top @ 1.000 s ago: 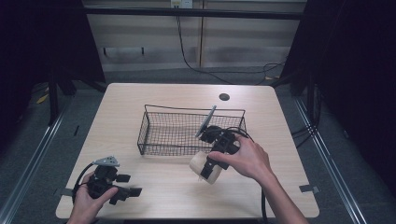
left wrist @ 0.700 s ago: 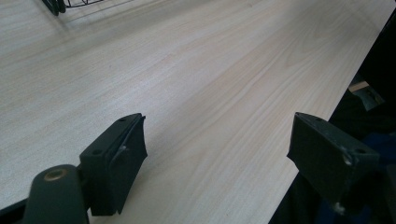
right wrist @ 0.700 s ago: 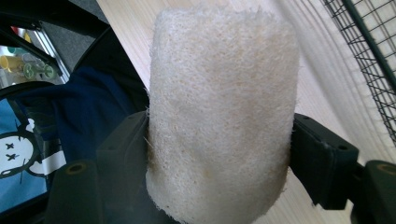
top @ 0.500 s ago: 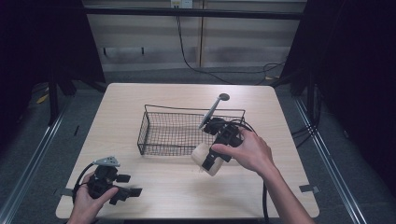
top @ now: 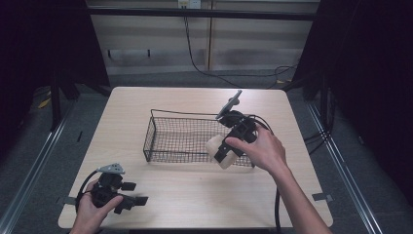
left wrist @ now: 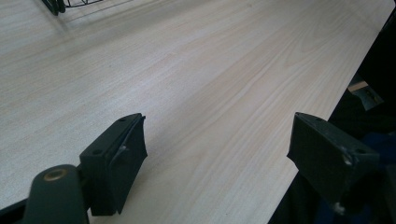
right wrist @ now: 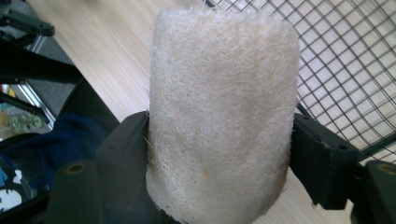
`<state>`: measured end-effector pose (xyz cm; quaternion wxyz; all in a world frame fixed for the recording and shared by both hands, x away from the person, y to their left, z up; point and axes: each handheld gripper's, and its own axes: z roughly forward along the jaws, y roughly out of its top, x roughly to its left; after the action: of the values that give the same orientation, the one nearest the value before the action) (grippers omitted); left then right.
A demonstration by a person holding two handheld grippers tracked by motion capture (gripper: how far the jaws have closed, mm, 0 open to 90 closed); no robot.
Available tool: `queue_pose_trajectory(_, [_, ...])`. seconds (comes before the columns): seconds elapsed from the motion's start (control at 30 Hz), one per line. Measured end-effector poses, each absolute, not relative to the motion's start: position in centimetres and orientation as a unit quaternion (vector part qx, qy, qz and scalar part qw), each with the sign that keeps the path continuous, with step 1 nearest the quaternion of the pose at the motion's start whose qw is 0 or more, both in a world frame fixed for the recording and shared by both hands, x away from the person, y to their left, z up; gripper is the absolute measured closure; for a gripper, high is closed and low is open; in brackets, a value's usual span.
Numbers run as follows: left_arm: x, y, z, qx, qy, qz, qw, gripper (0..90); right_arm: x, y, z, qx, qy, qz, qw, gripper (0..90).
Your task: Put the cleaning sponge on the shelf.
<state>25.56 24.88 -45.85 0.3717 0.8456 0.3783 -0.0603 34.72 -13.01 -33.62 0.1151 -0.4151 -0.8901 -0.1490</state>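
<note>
A cream loofah sponge, a fibrous cylinder, is clamped between the jaws of my right gripper. It hangs over the near right rim of the black wire basket. My left gripper rests low at the table's front left corner. Its jaws stand wide apart over bare wood with nothing between them.
The light wooden table has dark floor past its edges. Metal rails run along both sides. Cables trail from each gripper, and a small dark disc lies behind the basket.
My right gripper has lifted the loofah from the table in front of the basket and carried it up over the basket's near rim. The left gripper has stayed put.
</note>
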Motion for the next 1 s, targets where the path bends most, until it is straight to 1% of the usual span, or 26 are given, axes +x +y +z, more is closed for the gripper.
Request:
queue_pose_trajectory(0.27, [25.6,24.9,-45.8,0.846,0.377,-0.062,0.372,18.6,35.3,-14.0,-33.5,-0.453,-0.872,-0.156,0.101,25.4])
queue_pose_trajectory(0.5, [25.5,24.8,-45.9,0.845,0.379,-0.065,0.371,18.6,36.4,-15.1,-33.8,-0.500,-0.844,-0.164,0.103,25.4])
queue_pose_trajectory(1.0, [25.6,24.9,-45.9,0.846,0.378,-0.063,0.371,18.7,37.6,-16.8,-34.1,-0.551,-0.813,-0.163,0.096,25.4])
